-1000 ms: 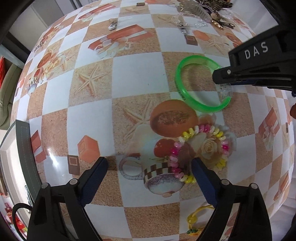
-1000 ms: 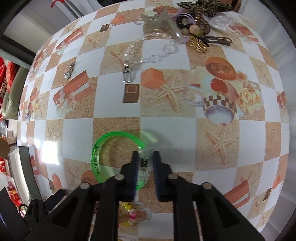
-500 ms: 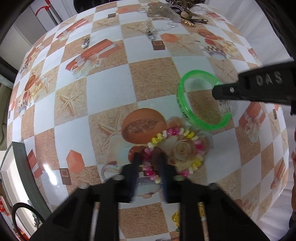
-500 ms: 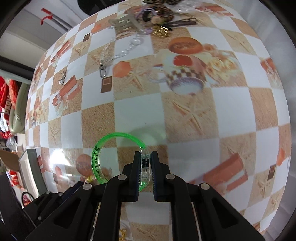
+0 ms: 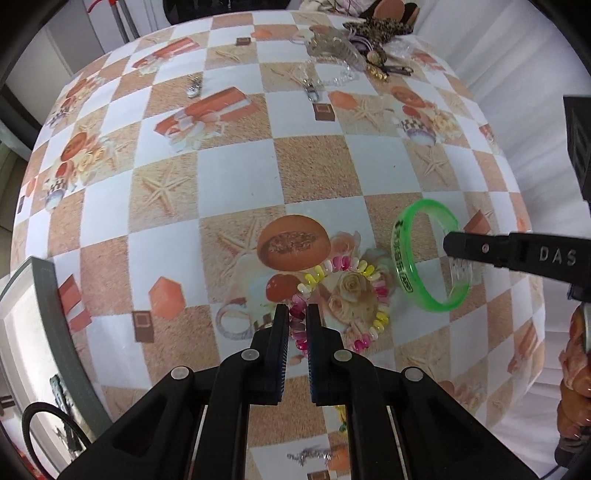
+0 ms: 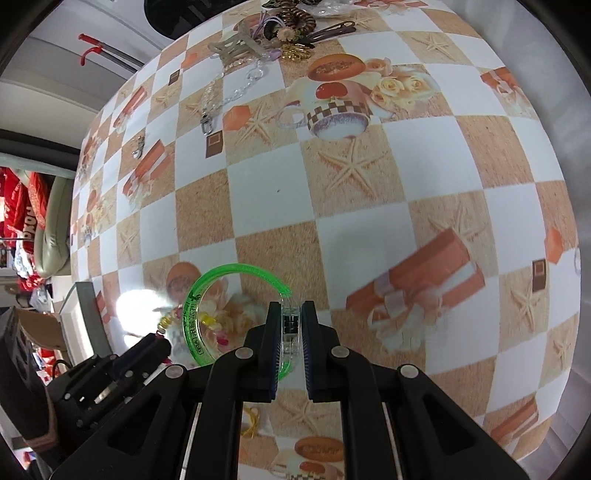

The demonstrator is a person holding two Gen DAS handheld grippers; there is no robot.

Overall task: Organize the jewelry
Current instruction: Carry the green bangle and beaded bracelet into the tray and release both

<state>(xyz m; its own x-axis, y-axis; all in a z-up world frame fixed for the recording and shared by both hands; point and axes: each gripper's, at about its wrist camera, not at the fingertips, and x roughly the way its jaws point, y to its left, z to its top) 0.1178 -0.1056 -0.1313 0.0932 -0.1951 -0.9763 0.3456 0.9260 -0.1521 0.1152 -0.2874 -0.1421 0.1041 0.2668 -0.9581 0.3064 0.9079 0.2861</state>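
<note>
The left tool pinches the beaded bracelet near the surface's near edge; the right tool grips the green bangle beside it.

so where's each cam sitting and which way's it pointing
Left wrist: on the left gripper, looking steeply down at the table; its fingers pinch the bead bracelet; the right gripper's finger and a hand show at right.
Right wrist: on the right gripper, also facing down; shut on the green bangle; left gripper at lower left.
Shared: bangle, bracelet, table, far jewelry pile.
</note>
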